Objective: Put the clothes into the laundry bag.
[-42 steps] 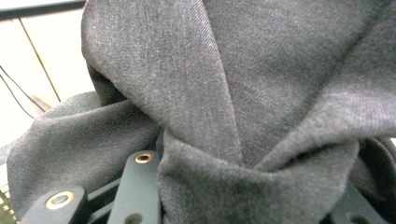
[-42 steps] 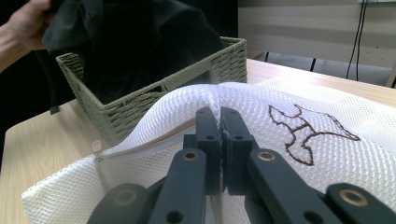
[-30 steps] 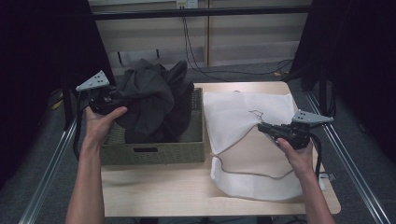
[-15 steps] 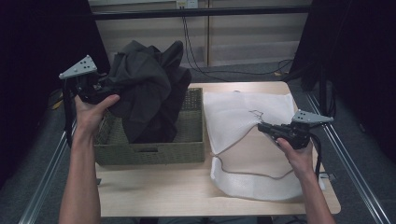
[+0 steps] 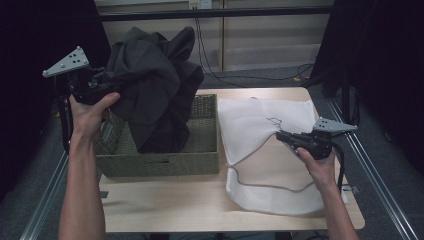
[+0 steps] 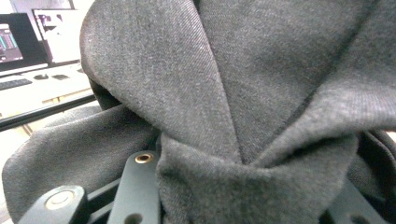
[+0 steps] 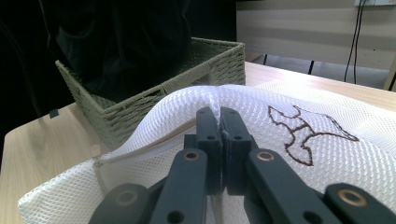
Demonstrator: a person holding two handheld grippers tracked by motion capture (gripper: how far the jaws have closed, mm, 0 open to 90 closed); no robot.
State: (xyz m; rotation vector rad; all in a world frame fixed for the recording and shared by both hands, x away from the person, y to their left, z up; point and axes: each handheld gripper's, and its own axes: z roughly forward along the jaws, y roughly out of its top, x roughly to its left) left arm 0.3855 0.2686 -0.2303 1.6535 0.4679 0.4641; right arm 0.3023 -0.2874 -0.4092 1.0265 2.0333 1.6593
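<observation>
Right gripper point(image 7: 220, 122): jaws were pressed together on a pinch of the white mesh bag point(image 5: 270, 130), just at the zipper edge, lifting that edge into a ridge. Judged purpose: to hold the bag's mouth up and steady for loading. Beyond the jaws the bag lay flat on the table point(image 5: 165, 205), brown stitched mark just to the jaws' right in the right gripper view. Farther ahead of the jaws stood the woven basket point(image 7: 187, 79), touching or just beside the bag's edge; could not tell which.

Left gripper point(image 5: 97, 90): clamped on a bunched fold of the dark garment point(image 5: 155, 90); in the left gripper view cloth wrapped between and over the jaws. The garment hung from the gripper, raised above the basket, its lower end reaching down inside. Judged: lifted high so that the cloth would clear the basket wall before crossing to the bag. Step in hand: garment nearly out, not yet in the bag.
</observation>
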